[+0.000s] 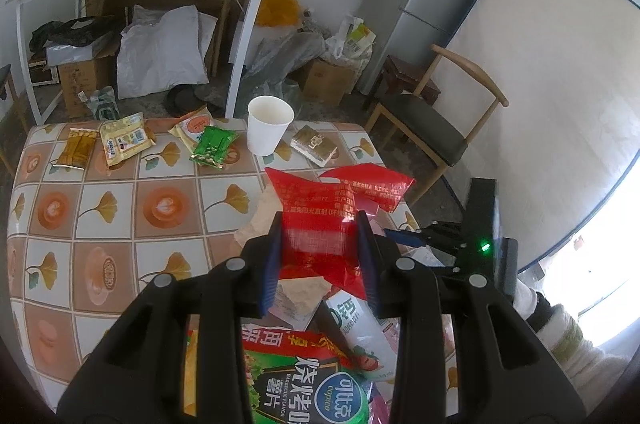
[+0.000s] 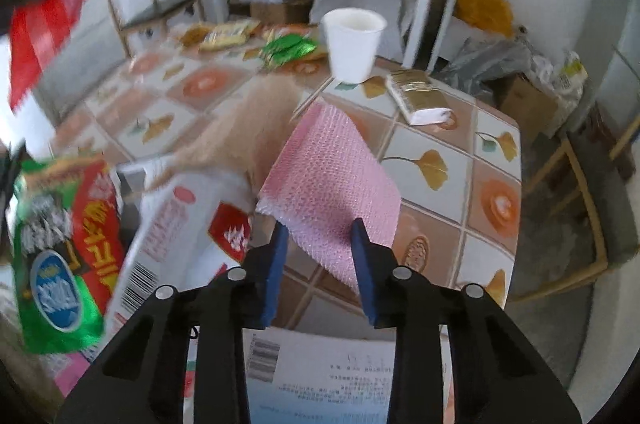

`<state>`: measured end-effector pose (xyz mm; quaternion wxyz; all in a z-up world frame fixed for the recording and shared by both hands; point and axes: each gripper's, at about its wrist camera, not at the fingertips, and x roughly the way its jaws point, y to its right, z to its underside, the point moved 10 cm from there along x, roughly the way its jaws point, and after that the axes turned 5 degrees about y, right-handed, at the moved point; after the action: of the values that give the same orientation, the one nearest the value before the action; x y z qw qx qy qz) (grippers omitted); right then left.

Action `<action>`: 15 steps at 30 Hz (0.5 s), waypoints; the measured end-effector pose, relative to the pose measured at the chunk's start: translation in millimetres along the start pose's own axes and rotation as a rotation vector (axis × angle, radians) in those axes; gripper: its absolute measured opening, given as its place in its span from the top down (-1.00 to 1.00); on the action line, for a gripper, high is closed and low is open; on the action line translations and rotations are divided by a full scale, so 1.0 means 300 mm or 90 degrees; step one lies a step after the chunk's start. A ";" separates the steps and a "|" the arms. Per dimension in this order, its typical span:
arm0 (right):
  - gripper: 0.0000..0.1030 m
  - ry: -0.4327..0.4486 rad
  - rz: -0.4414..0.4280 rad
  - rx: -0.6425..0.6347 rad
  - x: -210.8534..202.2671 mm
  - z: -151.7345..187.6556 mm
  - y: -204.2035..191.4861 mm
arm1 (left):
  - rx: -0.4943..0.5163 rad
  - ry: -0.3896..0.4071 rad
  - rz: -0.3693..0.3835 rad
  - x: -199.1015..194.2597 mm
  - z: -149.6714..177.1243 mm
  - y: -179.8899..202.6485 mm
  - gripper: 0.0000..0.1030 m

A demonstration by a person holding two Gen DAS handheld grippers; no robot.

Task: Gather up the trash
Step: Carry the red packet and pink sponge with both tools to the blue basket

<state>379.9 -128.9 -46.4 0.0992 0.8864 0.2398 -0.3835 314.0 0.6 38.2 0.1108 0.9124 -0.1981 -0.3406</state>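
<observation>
Pink bubble wrap (image 2: 328, 179) sits between the right claw (image 2: 320, 228) pads.

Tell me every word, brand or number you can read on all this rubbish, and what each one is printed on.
"copico" and "BARBECUE FLAVOR", upside down, with large Chinese characters: green and red crisp bag.
Small white Chinese print, too small to read: red wrapper held in the left tongs.
Barcode and fine print, blurred: white carton.
Barcode and printed lines, too faint: paper slip.
Packets at the table's far edge, such as the green packet: too small.
</observation>
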 end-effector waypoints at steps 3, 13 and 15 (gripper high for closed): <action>0.48 0.034 -0.026 0.087 -0.059 -0.010 0.045 | 0.002 0.004 0.002 -0.007 0.000 0.012 0.37; 0.52 0.155 -0.111 0.315 -0.223 -0.012 0.182 | -0.012 0.001 0.033 -0.019 0.013 0.083 0.37; 0.52 0.180 -0.126 0.342 -0.269 -0.011 0.196 | -0.014 0.000 0.045 -0.023 0.017 0.108 0.37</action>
<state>363.7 -206.8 14.1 -0.2108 0.8978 0.2263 -0.3136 296.5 -25.6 49.3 0.1331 0.9033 -0.2267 -0.3390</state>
